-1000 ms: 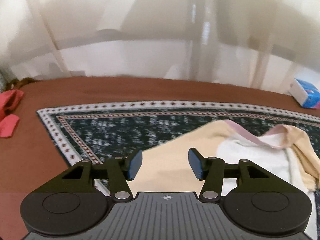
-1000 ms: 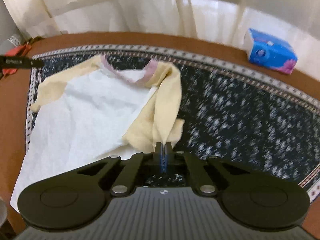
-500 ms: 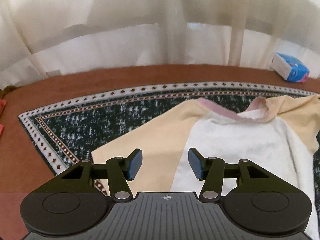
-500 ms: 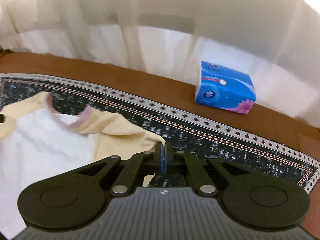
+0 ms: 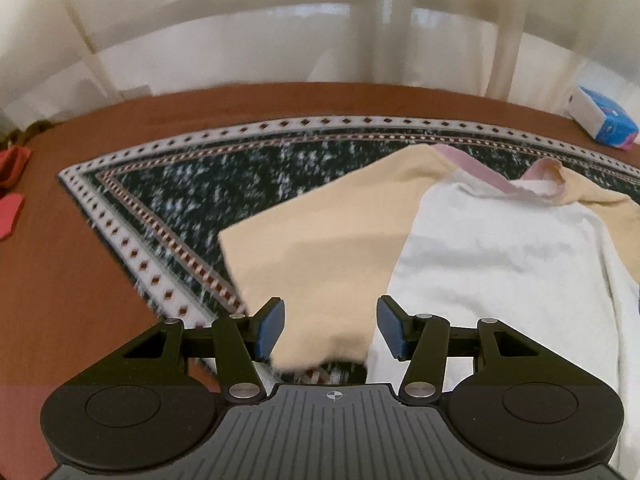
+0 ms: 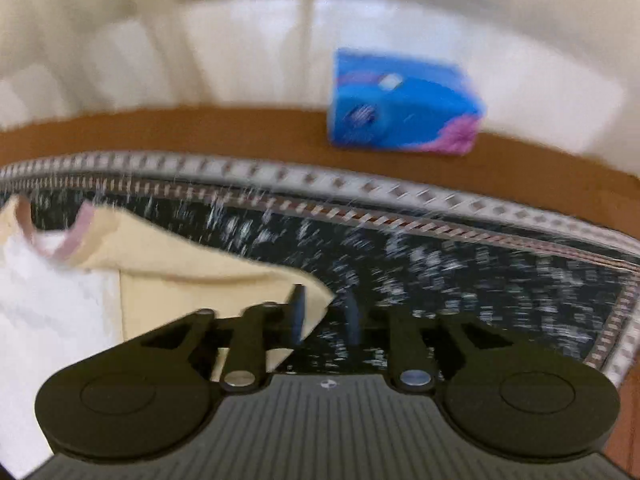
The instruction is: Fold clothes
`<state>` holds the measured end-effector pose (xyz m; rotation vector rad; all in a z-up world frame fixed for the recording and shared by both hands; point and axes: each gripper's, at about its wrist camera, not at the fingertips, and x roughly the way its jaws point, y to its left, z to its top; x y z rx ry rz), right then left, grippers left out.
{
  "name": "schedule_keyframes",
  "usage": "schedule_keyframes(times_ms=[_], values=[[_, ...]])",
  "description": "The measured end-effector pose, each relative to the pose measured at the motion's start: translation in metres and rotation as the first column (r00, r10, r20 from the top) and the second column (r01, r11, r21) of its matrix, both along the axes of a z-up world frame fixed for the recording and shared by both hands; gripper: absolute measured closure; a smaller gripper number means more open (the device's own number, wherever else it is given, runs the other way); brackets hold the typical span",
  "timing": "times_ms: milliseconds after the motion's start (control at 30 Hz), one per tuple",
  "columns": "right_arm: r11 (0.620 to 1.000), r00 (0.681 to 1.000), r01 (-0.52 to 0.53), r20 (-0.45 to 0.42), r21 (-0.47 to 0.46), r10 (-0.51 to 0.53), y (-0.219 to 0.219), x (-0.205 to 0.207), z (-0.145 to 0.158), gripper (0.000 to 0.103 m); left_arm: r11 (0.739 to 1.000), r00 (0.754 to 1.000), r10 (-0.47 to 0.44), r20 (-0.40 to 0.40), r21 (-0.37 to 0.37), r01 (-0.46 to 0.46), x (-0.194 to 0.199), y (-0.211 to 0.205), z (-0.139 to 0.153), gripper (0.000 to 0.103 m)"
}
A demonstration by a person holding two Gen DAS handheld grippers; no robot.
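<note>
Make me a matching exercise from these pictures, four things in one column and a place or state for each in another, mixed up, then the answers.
Things
1. cream and white shirt with a pink collar
2. blue tissue pack
3. red cloth pieces
4. left gripper

Places or states
A. on bare brown table, far left edge
B. open, over a cream sleeve
C. spread on the dark patterned mat
D. at the table's back edge by the curtain

Pairs: 1-C, 2-D, 3-A, 4-B
</note>
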<state>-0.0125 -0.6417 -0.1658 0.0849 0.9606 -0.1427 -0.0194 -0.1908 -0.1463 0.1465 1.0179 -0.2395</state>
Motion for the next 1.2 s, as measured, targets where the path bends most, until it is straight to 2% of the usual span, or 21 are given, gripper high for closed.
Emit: schedule_keyframes(times_ms=[100,200,367,500,667,800,900,933,1000,1067,1167,1200], values=[[0.994,0.997,0.027,0.068,0.109,-0.035,0.002,-0.037,0.030,0.072,0.999,0.999,0.011,-0.040,-0.034,-0.013,-0.026,0.014,0.003,0.030],[0.973,0.997,-0.031,0.076,0.228,0.014,0.025,-0.083,0.045,0.071,0.997,0.995,0.010,-0.101,-0.069,-0.017,-0.058,0.024,0.001,0.030],[0.930,0.982,-0.173,-0.012,0.325,0.187,0.094,-0.153,0.036,0.071,0.996,0.984,-0.039,-0.174,-0.081,0.026,-0.116,0.023,-0.010,0.030],[0.896,0.965,-0.194,-0.084,0.400,0.247,0.138,-0.189,0.020,0.071,0.996,0.974,-0.030,-0.225,-0.094,0.009,-0.145,0.024,-0.022,0.030],[0.905,0.952,-0.209,-0.136,0.369,0.275,0.158,-0.199,0.008,0.068,0.993,0.963,-0.008,-0.270,-0.118,-0.024,-0.162,0.025,-0.036,0.030],[0.909,0.944,-0.224,-0.156,0.351,0.292,0.162,-0.200,0.005,0.068,0.994,0.967,-0.014,-0.255,-0.112,-0.015,-0.167,0.022,-0.036,0.028],[0.912,0.940,-0.232,-0.164,0.338,0.300,0.166,-0.204,0.003,0.068,0.988,0.963,-0.024,-0.268,-0.155,-0.019,-0.164,0.023,-0.033,0.031],[0.913,0.939,-0.235,-0.164,0.335,0.302,0.167,-0.206,0.003,0.066,0.984,0.961,-0.032,-0.276,-0.177,-0.018,-0.164,0.023,-0.033,0.033],[0.917,0.941,-0.233,-0.164,0.324,0.297,0.167,-0.206,0.004,0.060,0.983,0.959,-0.038,-0.280,-0.182,-0.014,-0.164,0.019,-0.034,0.038],[0.921,0.944,-0.223,-0.164,0.318,0.286,0.165,-0.207,0.004,0.058,0.983,0.959,-0.041,-0.279,-0.182,-0.011,-0.164,0.016,-0.034,0.043],[0.923,0.946,-0.213,-0.169,0.319,0.277,0.164,-0.207,0.002,0.058,0.983,0.960,-0.041,-0.275,-0.183,-0.010,-0.164,0.014,-0.034,0.075],[0.923,0.945,-0.213,-0.172,0.319,0.277,0.165,-0.207,0.001,0.058,0.982,0.960,-0.045,-0.277,-0.190,-0.009,-0.163,0.014,-0.034,0.092]])
